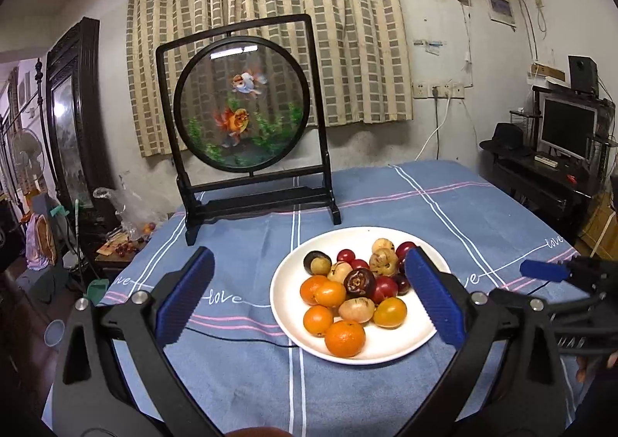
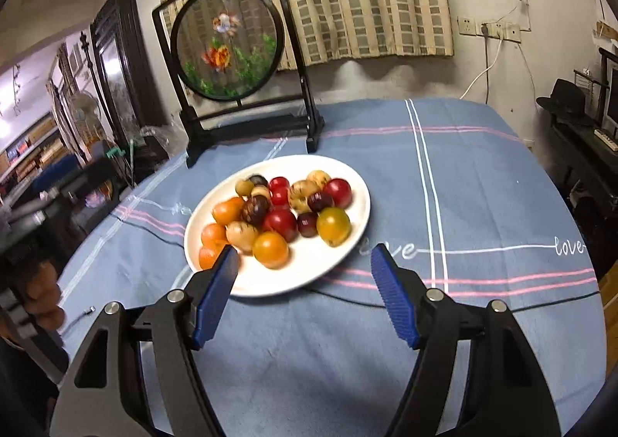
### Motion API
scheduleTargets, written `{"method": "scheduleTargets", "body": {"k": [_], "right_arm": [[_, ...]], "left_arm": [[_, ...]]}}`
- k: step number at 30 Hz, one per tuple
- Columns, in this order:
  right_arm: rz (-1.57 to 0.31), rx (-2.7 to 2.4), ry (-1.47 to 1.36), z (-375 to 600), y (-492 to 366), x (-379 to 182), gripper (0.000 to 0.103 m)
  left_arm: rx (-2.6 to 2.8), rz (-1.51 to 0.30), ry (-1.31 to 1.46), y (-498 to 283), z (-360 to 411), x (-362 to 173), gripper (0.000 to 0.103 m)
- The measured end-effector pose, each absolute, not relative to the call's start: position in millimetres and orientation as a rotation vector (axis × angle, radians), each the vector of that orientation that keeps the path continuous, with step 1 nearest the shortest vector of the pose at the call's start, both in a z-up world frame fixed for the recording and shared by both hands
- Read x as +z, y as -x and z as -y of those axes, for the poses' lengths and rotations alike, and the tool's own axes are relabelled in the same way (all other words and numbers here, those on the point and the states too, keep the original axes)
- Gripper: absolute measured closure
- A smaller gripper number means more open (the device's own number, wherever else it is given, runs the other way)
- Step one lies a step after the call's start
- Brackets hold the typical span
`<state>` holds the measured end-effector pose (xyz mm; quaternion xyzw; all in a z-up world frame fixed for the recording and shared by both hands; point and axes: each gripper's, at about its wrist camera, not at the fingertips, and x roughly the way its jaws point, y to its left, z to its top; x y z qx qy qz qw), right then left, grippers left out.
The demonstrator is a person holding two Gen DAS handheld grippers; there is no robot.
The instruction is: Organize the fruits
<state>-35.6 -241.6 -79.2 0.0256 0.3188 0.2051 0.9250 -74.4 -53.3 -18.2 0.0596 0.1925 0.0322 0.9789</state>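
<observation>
A white plate (image 1: 386,344) on the blue tablecloth holds a heap of fruit: oranges (image 1: 345,338), red plums (image 1: 382,288), dark purple fruits (image 1: 359,280) and tan spotted fruits (image 1: 356,309). My left gripper (image 1: 309,252) hovers in front of the plate, open wide, with nothing between its blue pads. My right gripper (image 2: 304,248) hangs over the near rim of the plate (image 2: 309,271), partly open and empty. One of its fingers (image 1: 544,271) shows at the right edge of the left wrist view. No fruit is touched.
A black-framed round goldfish screen (image 1: 241,105) stands at the table's back left, behind the plate. A thin black cable (image 1: 231,336) runs under the plate. A low side table (image 1: 123,240) with a plastic bag sits left of the table. A desk with a monitor (image 1: 567,128) is at right.
</observation>
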Motion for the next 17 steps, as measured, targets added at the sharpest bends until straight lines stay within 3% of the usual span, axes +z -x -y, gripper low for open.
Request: {"method": "scheduleTargets", "body": {"k": [17], "right_arm": [[-0.625,0.396,0.112,217,47,-77,0.031]], "left_arm": [[0.04,-0.452,-0.104,71,45,-27,0.002]]}}
